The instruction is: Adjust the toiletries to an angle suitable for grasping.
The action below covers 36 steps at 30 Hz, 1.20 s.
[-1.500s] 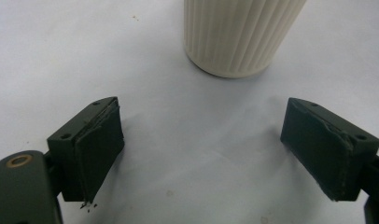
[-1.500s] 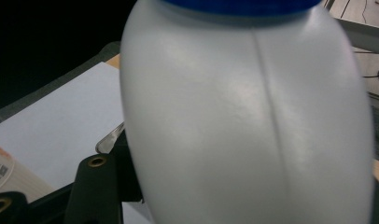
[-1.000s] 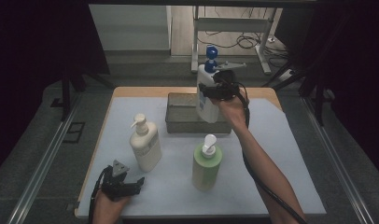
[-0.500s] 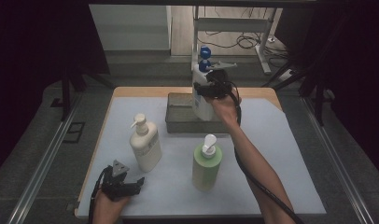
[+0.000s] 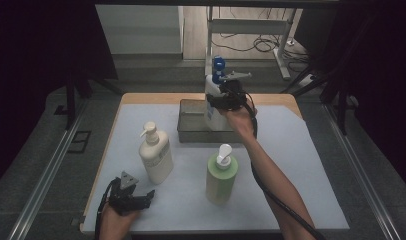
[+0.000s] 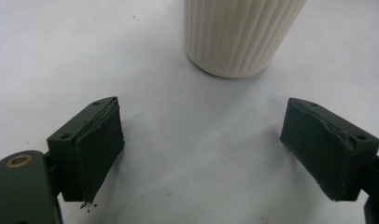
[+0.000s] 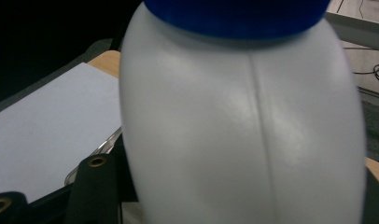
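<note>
My left gripper (image 5: 141, 201) rested at the table's (image 5: 301, 150) near edge, jaws spread wide with nothing between them, just short of the cream pump bottle (image 5: 155, 152). Farther right, my right gripper (image 5: 222, 100) clamped the white bottle (image 7: 243, 130) with the blue cap upright in the metal tray (image 5: 191, 120).

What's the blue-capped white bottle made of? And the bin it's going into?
The blue-capped white bottle looks like moulded plastic, semi-gloss: soft highlights and a vertical seam line run down its side. The grey rectangular bin looks like brushed or dull metal, judging by its thin, pale shiny rim, though grey plastic can't be ruled out.
</note>
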Motion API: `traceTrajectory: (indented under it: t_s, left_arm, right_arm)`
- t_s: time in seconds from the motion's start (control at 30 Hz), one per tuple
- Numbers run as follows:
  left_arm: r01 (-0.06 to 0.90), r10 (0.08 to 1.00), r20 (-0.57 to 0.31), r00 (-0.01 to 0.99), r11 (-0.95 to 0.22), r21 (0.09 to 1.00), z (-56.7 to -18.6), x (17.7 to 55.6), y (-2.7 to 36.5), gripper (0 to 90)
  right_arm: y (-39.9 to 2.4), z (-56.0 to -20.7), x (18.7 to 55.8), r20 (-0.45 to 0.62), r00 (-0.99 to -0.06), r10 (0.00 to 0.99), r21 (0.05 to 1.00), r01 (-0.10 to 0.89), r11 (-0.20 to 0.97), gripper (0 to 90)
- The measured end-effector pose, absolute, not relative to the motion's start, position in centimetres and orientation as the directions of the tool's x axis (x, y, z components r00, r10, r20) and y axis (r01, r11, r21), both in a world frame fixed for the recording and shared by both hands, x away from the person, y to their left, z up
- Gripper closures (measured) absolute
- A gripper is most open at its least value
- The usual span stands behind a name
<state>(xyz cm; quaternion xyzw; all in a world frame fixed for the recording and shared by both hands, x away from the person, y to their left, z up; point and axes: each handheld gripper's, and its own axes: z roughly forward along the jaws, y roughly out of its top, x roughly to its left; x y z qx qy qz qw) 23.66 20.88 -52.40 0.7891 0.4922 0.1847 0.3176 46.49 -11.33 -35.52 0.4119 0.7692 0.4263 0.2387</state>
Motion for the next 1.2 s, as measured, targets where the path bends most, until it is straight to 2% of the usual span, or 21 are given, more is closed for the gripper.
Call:
traceTrajectory:
  t_s: [1.2]
  left_arm:
    - [0.661,0.894,-0.023,0.447,-0.313,0.682,-52.4,23.7,20.9,12.7]
  right_arm:
    - [-11.3,-39.8,46.5,-0.009,-0.551,0.834,0.803,0.493,0.335,38.8]
